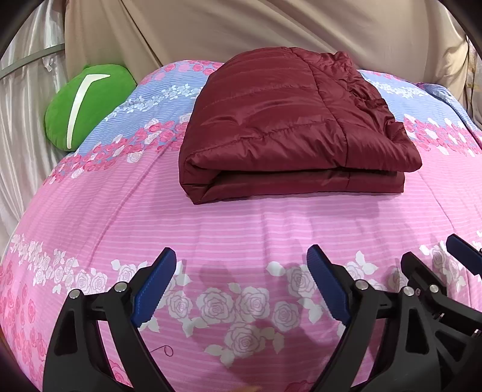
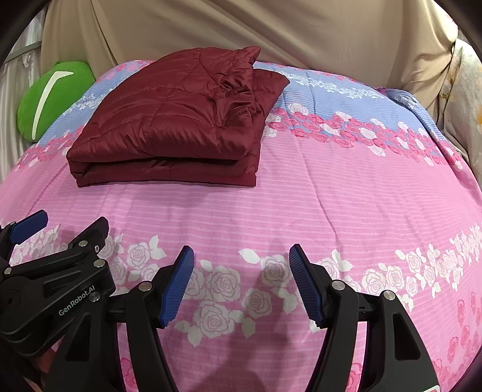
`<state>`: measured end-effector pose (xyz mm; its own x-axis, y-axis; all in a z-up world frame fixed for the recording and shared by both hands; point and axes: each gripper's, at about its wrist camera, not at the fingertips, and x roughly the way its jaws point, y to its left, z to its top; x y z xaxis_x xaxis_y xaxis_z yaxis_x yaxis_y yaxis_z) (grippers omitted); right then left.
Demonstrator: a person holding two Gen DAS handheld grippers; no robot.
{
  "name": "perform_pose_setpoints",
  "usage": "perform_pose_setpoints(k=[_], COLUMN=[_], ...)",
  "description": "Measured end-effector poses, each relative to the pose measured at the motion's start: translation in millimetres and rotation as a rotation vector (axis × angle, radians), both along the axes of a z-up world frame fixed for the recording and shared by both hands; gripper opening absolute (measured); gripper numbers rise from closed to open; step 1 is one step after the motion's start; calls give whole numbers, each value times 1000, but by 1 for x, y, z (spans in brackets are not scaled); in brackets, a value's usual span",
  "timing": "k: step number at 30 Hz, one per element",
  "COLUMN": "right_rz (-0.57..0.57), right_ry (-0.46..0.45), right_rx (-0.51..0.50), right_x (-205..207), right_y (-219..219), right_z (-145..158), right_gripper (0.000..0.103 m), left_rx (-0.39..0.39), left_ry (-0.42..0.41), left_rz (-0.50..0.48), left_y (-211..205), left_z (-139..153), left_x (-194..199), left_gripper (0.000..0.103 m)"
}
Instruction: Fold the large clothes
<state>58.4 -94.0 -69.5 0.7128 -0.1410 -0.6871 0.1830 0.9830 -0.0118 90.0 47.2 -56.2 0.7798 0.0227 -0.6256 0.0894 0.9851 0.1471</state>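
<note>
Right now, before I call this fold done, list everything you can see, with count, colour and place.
jacket: one, maroon quilted, folded into a stack at the far middle of the bed.
bedspread: one, pink with rose bands and a blue band at the far end, covering the bed.
cushion: one, green with a white stripe, far left edge of the bed.
backdrop cloth: beige, draped behind the bed.
pale satin curtain: far left, behind the cushion.
left tongs: one, black with blue pads, open and empty above the near bedspread.
right tongs: one, same colours, open and empty, beside the left.
</note>
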Motion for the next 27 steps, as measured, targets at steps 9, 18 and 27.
perform_pose_setpoints(k=[9,18,27], right_rz=[0,-7,-12], right_ry=[-2,-4,-4], right_rx=[0,-2,-16], right_x=[0,0,-1], right_y=[0,-1,3], right_z=[1,1,0], right_gripper=[64,64,64], left_rx=[2,9,19], left_ry=[-1,-10,-13], left_rz=[-2,-6,-18], left_y=[1,0,-3], left_z=[0,1,0], left_x=[0,-2,-2], left_gripper=[86,86,78])
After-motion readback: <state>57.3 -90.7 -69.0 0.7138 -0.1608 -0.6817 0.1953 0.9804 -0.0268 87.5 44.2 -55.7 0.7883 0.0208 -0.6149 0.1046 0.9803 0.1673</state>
